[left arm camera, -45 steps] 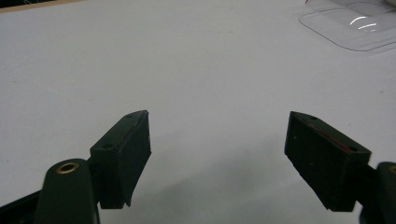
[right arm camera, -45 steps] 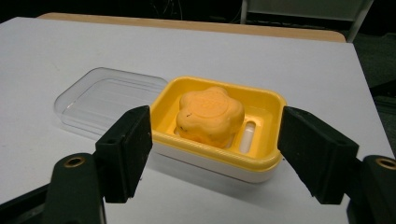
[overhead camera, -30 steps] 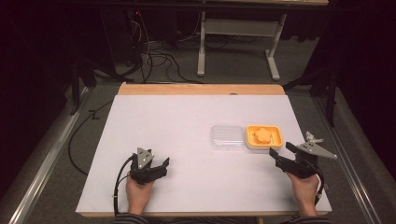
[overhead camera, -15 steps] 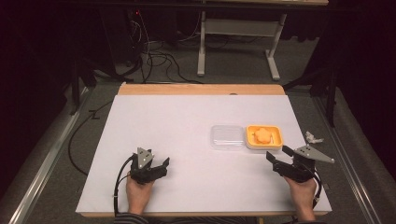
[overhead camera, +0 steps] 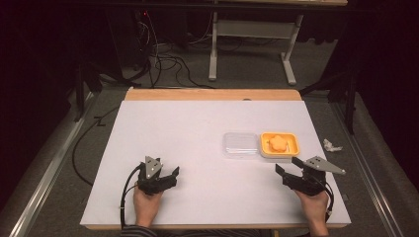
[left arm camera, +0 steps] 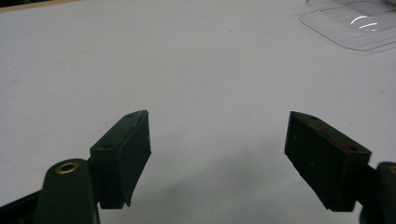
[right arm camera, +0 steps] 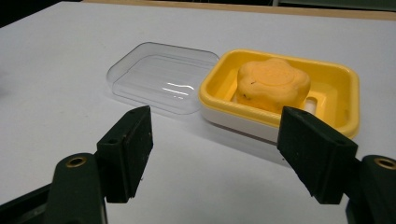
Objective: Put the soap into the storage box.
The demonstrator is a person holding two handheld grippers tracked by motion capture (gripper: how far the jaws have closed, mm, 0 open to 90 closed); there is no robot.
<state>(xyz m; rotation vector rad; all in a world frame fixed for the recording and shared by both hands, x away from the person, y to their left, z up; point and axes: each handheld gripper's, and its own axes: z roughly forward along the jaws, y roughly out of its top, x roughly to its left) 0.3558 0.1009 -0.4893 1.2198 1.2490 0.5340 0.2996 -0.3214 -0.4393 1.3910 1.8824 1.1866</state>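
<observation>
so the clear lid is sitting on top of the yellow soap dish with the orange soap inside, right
Not quite: the clear lid lies on the table beside the yellow soap dish, not on top of it. The orange soap does sit inside the open dish. The right gripper view shows it.

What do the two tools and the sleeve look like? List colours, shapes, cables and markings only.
Both the left tool and the right tool are black, each topped with a grey three-cornered plate. Their fingers are thick, flat, wedge-like blocks on arms with a brass-ringed hole. One left finger carries a thin red line. A black cable loops from the left tool. The sleeve is striped.
</observation>
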